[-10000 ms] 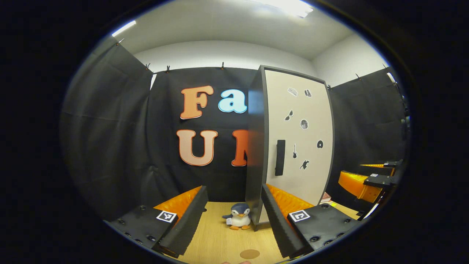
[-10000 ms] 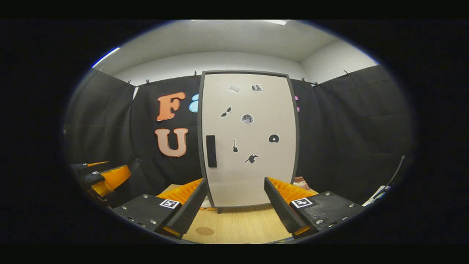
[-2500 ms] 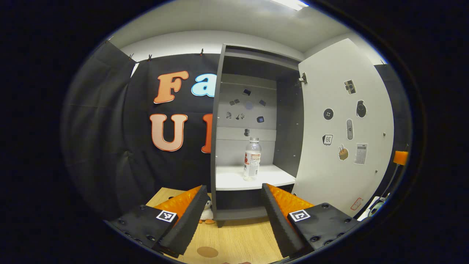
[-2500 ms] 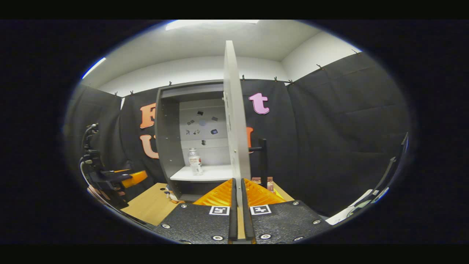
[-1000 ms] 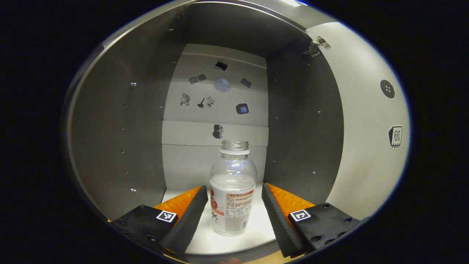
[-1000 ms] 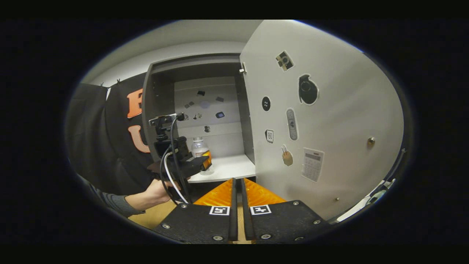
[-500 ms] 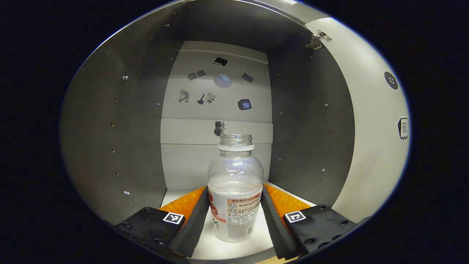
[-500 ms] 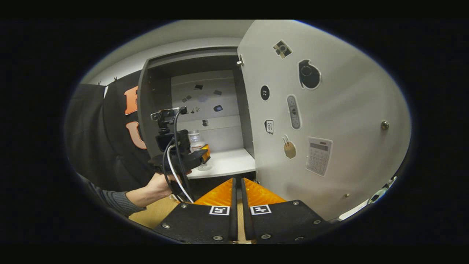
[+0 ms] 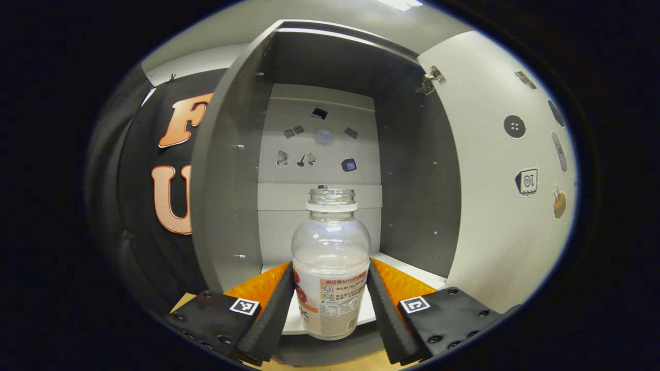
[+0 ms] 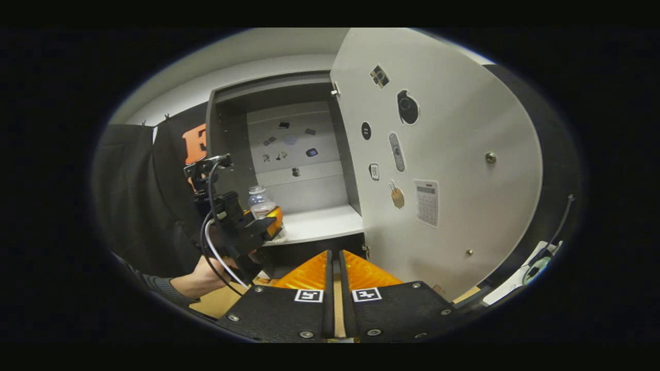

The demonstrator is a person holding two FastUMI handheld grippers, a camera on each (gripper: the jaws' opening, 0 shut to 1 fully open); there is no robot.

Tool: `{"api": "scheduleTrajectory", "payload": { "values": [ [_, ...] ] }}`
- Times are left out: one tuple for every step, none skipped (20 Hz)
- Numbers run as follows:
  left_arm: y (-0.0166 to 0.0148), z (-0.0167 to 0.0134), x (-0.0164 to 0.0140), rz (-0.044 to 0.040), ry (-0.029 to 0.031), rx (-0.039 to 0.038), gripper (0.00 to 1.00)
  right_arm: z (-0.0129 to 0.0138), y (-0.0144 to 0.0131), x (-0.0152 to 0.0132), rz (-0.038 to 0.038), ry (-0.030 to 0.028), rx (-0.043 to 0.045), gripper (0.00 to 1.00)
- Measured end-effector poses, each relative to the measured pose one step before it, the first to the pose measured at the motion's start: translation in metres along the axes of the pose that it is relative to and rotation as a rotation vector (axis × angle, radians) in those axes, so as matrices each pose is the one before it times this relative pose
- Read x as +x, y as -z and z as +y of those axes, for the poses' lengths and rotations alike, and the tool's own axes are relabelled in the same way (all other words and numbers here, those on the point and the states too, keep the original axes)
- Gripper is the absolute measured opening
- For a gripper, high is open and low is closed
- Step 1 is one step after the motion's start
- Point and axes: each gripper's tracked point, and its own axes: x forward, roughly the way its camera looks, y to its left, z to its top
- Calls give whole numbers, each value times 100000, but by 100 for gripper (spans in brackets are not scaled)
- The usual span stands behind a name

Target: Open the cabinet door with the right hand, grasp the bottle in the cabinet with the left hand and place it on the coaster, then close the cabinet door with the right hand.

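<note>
You have the bottle gripped: your left tongs press on its labelled body from both sides, and it sits at the front edge of the cabinet shelf; I cannot tell whether it has cleared the shelf. Next, draw it clear toward 6 o'clock and lower it upright onto the coaster, which I can't place from here. Your left hand reaches level from 8 o'clock. Your right tongs are closed on nothing, facing the open door at 2 o'clock.
</note>
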Motion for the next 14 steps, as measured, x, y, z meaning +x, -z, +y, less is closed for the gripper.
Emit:
{"api": "scheduleTrajectory", "payload": {
  "values": [
    [63, 119, -1415, -312, -203, 298, 85, 101, 161, -348, 640, -824, -381, 6],
    [107, 356, -1458, -672, -642, 212, 84, 61, 202, -330, 523, -803, -442, 6],
    [86, 184, -1679, -571, -1207, 504, 85, 82, 240, -258, 445, -668, -387, 6],
    [194, 324, -1461, -430, -759, 1048, 85, 91, 213, -253, 403, -679, -26, 6],
    [473, 347, -1390, 357, -660, 1231, 84, 240, 222, -270, 523, -1024, 454, 6],
    [596, 211, -1412, 316, -583, 398, 85, 299, 255, -220, 720, -1222, 490, 6],
    [434, 240, -1412, -217, -739, 209, 84, 114, 306, -207, 806, -639, -75, 6],
    [768, 345, -1271, 409, -821, 167, 84, 0, 369, -229, 968, -332, -483, 6],
    [888, 327, -1340, 1129, -892, 165, 84, 83, 431, -443, 800, -470, -405, 6],
    [1089, -41, -956, 1233, -45, 62, 84, 215, 469, -363, 927, -844, 81, 6],
    [1030, 47, -1084, 1307, 355, -985, 84, 308, 764, -463, 1138, -861, 445, 6],
    [1225, 200, -873, 1735, -475, -1189, 84, 133, 789, -175, 1614, -803, 941, 6],
    [1422, 378, -749, 1678, -1311, -996, 83, 89, 548, 3, 1024, -712, 784, 6],
    [1235, 356, -744, 1419, -1173, -216, 84, -36, 532, 46, 894, -361, 303, 6]
  ]
}}
